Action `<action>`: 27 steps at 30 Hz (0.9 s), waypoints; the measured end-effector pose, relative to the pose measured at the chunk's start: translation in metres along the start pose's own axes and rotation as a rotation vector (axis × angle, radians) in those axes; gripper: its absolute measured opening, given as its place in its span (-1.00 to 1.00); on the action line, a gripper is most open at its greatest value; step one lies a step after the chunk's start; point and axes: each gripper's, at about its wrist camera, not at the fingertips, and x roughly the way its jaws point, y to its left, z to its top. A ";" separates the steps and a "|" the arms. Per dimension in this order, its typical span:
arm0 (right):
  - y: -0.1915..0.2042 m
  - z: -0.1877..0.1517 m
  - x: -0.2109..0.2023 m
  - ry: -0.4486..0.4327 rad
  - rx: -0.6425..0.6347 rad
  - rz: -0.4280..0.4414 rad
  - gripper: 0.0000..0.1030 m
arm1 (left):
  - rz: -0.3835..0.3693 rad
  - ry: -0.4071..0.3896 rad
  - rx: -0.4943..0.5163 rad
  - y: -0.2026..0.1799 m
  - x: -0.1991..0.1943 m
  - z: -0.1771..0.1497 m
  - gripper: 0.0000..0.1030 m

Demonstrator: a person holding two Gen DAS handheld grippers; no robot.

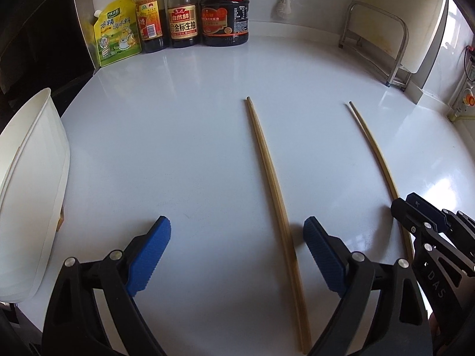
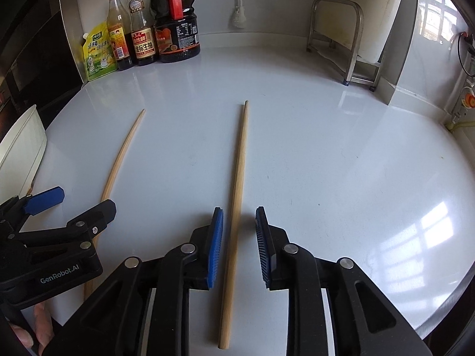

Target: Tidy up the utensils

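Two long wooden chopsticks (image 1: 268, 175) (image 2: 236, 195), flat on white counter, well apart

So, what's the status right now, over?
Left gripper open over left chopstick. Right gripper open around right chopstick, fingers not touching. Nothing in the way.

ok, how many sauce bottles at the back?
3, in a row at the back wall: slim yellow-capped bottle left, soy sauce bottle middle, big dark jug right. Green pouch beside them not counted. None look hidden.

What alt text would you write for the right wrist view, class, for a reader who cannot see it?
The right tongs straddle a wooden chopstick lying on a white counter, pads apart and not gripping it. The left tongs hover over a second chopstick; sauce bottles stand behind.
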 end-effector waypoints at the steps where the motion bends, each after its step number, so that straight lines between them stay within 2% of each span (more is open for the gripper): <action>1: 0.001 0.000 0.000 -0.002 -0.005 0.002 -0.65 | -0.005 -0.006 0.009 -0.002 -0.001 0.000 0.50; 2: 0.002 0.000 0.000 -0.003 -0.010 0.003 -0.81 | -0.013 -0.011 0.017 -0.004 -0.003 -0.001 0.31; 3: 0.002 0.000 0.000 -0.004 -0.012 0.002 -0.87 | -0.019 -0.016 0.024 -0.007 -0.005 -0.002 0.20; 5: 0.002 0.000 0.000 -0.005 -0.011 0.007 -0.87 | -0.037 -0.022 0.033 -0.009 -0.009 -0.002 -0.42; 7: 0.001 0.000 -0.001 -0.007 -0.005 0.016 -0.88 | -0.060 -0.016 0.032 -0.009 -0.010 -0.003 -0.85; 9: -0.001 -0.001 -0.001 -0.006 0.016 0.033 -0.88 | -0.089 -0.003 0.020 -0.005 -0.011 -0.003 -0.86; 17: 0.001 -0.009 -0.011 0.000 0.100 0.119 -0.88 | -0.126 0.025 0.005 0.010 -0.024 -0.013 -0.86; 22: 0.014 -0.009 -0.029 -0.036 0.122 0.174 -0.88 | -0.137 -0.014 -0.006 0.031 -0.053 -0.011 -0.86; 27: 0.043 -0.002 -0.046 -0.080 0.110 0.238 -0.88 | -0.122 -0.084 -0.016 0.057 -0.088 -0.003 -0.86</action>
